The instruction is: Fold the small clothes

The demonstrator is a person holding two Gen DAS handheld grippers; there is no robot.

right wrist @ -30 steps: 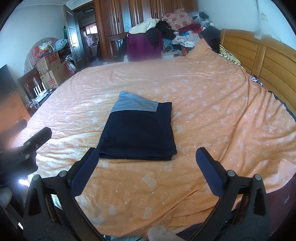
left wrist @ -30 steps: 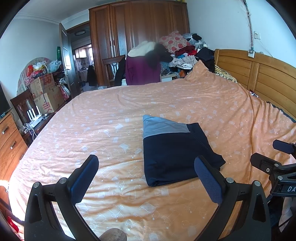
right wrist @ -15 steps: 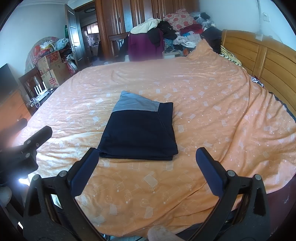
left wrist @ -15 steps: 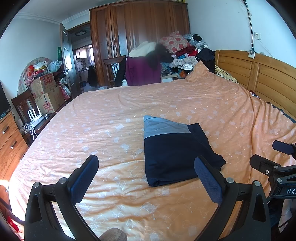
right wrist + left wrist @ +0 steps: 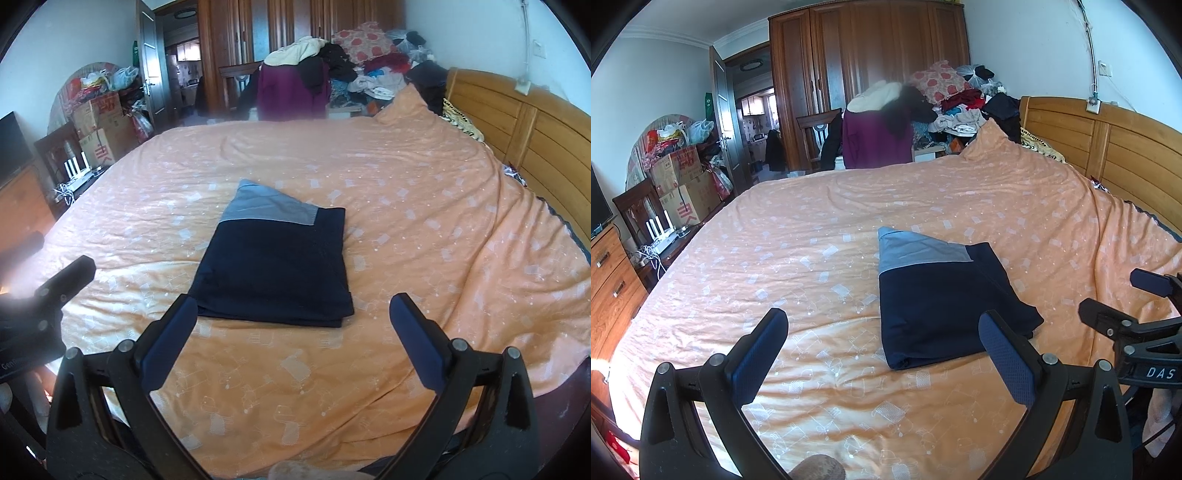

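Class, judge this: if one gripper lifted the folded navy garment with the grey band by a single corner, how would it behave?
The folded navy garment with the grey band is soft cloth, so it would probably droop and unfold. It lies flat and thin on the orange bedspread, so it is likely light. Pushed, it would probably bunch up.

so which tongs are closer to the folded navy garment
Right. The right tongs sit open just before the folded navy garment, framing its near edge. The left tongs hang open, off its left corner.
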